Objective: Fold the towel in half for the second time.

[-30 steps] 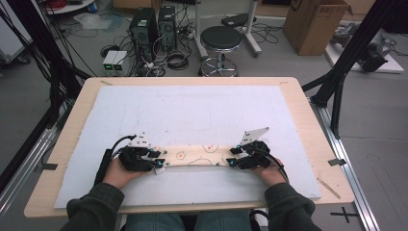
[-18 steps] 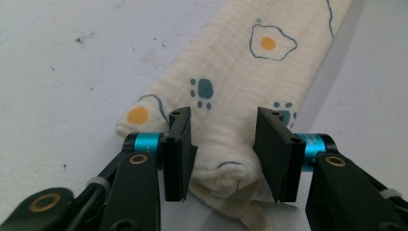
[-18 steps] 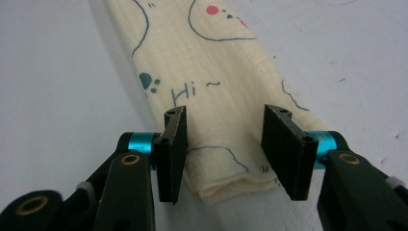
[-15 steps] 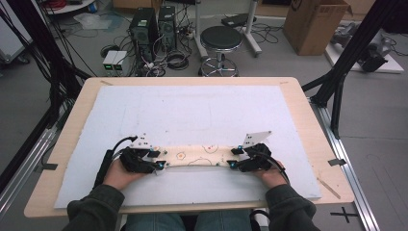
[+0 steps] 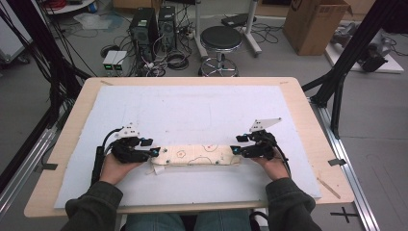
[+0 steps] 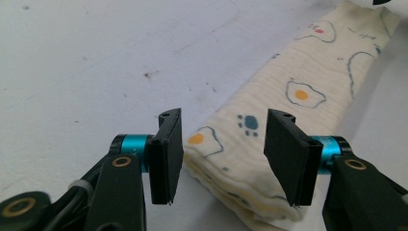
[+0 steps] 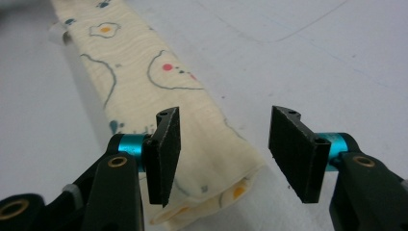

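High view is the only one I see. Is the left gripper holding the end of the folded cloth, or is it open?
Observer: It is open. The left gripper has just been opening its jaws, and the end of the folded cloth lies loose between them.
Operator: And the right gripper?
Observer: The right gripper has just been opening too. One jaw stands over the cloth's other end, the other over the bare white mat.
Operator: Is the cloth thick?
Observer: Its left end shows several stacked layers.

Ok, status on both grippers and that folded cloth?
Left gripper and right gripper open, just released. Folded cloth flat on the white mat, an end between each pair of fingers. Nothing in the way.
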Demonstrator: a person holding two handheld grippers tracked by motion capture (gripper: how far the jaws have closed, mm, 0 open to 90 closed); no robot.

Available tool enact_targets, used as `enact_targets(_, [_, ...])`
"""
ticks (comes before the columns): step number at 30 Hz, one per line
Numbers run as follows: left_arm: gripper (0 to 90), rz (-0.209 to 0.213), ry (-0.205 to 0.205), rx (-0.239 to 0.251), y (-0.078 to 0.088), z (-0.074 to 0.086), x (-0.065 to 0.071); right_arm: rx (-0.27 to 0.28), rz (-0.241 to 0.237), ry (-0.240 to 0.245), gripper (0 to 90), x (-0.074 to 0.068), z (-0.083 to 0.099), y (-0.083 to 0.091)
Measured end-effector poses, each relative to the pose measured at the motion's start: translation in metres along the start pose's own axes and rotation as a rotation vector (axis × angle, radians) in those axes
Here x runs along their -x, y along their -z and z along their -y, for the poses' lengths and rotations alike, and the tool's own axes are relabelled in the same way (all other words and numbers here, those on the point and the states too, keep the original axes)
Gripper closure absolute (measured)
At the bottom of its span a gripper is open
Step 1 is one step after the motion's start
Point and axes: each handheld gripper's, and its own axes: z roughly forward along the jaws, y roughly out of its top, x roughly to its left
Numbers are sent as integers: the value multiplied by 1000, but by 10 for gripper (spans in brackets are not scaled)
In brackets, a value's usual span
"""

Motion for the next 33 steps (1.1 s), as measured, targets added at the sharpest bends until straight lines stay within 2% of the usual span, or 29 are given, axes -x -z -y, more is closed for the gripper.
enact_targets(2, [480, -8, 27, -13, -4, 1, -4, -15, 9, -23, 452, 4, 1, -4])
enact_targets(7, [480, -12, 50, -87, -15, 3, -9, -81, 5, -69, 454, 9, 4, -13])
enact_targets(9, [490, -12, 58, -107, -18, 5, -10, -102, 6, -68, 474, 10, 5, -15])
enact_targets(10, [504, -13, 55, -121, -18, 5, -11, -113, 5, -73, 489, 10, 6, -15])
enact_targets(11, [528, -13, 70, -119, -18, 5, -11, -117, 0, -76, 506, 11, 7, -16])
enact_targets(14, [608, 4, 63, -125, -18, 6, -11, -142, -24, -91, 569, 12, 8, -19])
enact_targets(15, [642, 10, 58, -133, -19, 6, -11, -136, -22, -88, 600, 12, 9, -19])
enact_targets(17, [699, 17, 56, -129, -19, 6, -10, -132, -38, -95, 664, 12, 10, -19])
enact_targets(19, [783, 21, 51, -124, -18, 5, -8, -130, -59, -95, 770, 12, 10, -19])
enact_targets(21, [803, 11, 50, -119, -18, 4, -7, -135, -53, -77, 800, 10, 8, -18])
enact_targets(24, [816, -10, 29, -108, -17, 0, -6, -135, -45, -65, 812, 8, 3, -17])
enact_targets(28, [817, -45, 52, -61, -17, -8, -11, -124, -12, -54, 814, 11, -5, -15])
enact_targets(33, [817, -78, 67, -30, -23, -19, -20, -110, 36, -54, 814, 20, -17, -17])
